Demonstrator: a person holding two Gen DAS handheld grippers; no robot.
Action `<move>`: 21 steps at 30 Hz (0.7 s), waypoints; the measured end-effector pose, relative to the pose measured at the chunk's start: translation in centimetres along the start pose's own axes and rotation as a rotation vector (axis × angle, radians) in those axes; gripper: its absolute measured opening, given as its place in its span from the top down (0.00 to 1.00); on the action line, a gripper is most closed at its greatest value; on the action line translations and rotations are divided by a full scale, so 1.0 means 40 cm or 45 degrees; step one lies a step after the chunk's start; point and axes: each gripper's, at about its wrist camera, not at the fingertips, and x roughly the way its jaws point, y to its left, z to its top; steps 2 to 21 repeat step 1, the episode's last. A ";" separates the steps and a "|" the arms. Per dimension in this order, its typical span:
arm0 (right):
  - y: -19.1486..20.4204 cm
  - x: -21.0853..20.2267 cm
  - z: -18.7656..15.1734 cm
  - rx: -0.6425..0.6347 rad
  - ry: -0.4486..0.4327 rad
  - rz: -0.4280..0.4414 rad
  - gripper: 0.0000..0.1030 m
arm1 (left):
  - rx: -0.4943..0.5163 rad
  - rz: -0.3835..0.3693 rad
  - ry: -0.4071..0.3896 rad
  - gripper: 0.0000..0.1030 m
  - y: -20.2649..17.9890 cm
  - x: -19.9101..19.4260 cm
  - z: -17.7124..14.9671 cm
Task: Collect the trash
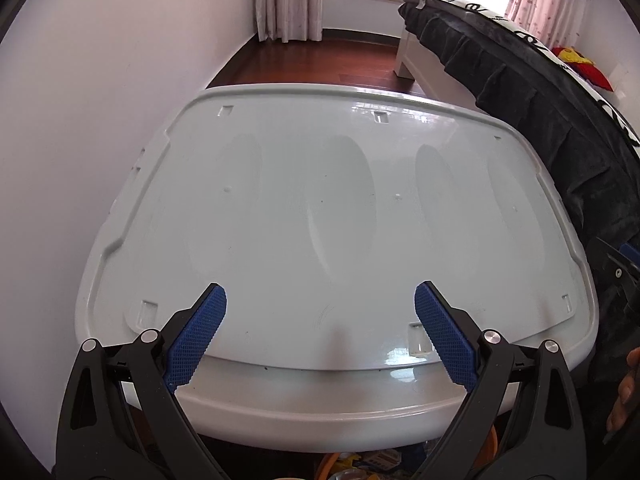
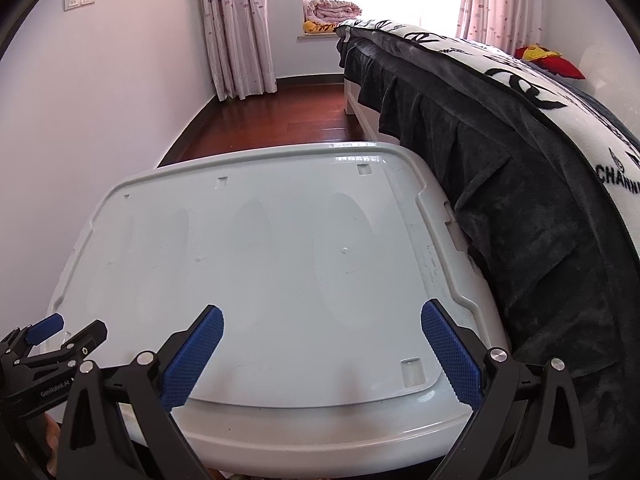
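Observation:
A large pale grey plastic lid (image 1: 320, 208) of a storage box fills the left wrist view, and it also shows in the right wrist view (image 2: 260, 264). No trash lies on it. My left gripper (image 1: 320, 308) is open and empty over the lid's near edge. My right gripper (image 2: 322, 328) is open and empty over the same near edge, further right. The left gripper also shows at the lower left of the right wrist view (image 2: 60, 340). Below the lid's front rim, some colourful items (image 1: 360, 462) show inside the box, too hidden to identify.
A bed with a dark grey and white blanket (image 2: 520, 184) presses against the lid's right side. A white wall (image 1: 80, 120) stands close on the left. Dark wooden floor (image 2: 280, 120) runs beyond the box to curtains (image 2: 236, 28) and a window sill.

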 end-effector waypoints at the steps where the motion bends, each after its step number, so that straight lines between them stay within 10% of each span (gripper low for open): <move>1: -0.001 0.000 0.000 0.000 0.001 0.000 0.05 | -0.004 0.003 0.000 0.10 0.002 0.001 0.000; 21: -0.001 0.000 0.000 0.000 0.001 0.000 0.05 | -0.004 0.003 0.000 0.10 0.002 0.001 0.000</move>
